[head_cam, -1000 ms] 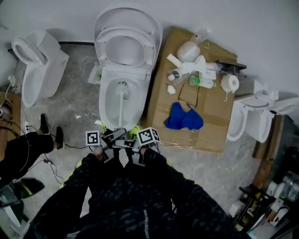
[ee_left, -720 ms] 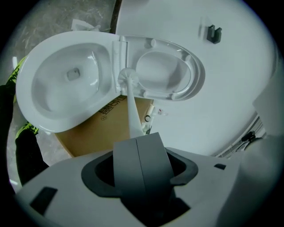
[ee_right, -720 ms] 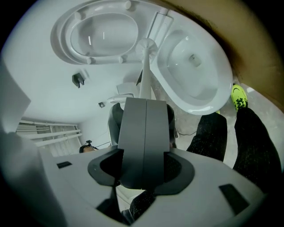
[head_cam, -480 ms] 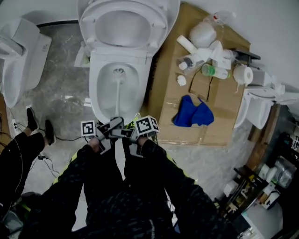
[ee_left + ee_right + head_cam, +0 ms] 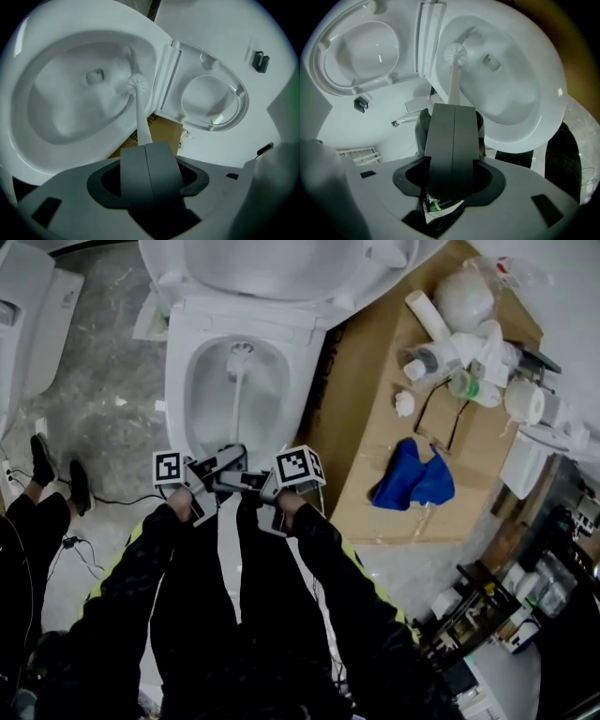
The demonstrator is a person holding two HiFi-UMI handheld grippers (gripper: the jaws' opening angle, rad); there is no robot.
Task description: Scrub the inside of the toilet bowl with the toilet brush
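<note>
The white toilet bowl (image 5: 192, 404) is open, its seat and lid (image 5: 281, 263) tipped back. A white toilet brush (image 5: 240, 351) has its head down in the bowl near the back, and its handle runs toward me. In the head view my left gripper (image 5: 220, 482) and right gripper (image 5: 258, 489) meet at the handle's near end over the front rim. The left gripper (image 5: 146, 145) is shut, with the handle (image 5: 142, 126) rising from its tips to the brush head (image 5: 137, 85). The right gripper (image 5: 453, 107) is shut too, and the handle (image 5: 453, 89) leads to the brush head (image 5: 455, 52).
Flattened cardboard (image 5: 375, 427) lies right of the toilet with a blue cloth (image 5: 412, 480), bottles (image 5: 450, 357) and a paper roll (image 5: 523, 401). Other toilets stand at far left (image 5: 33, 296) and far right (image 5: 534, 460). Someone's shoes (image 5: 56, 474) and a cable (image 5: 80, 549) are at left.
The head view has moved forward over the bowl, so the toilet sits higher and larger in frame. Both grippers stay on the brush handle at the front rim.
</note>
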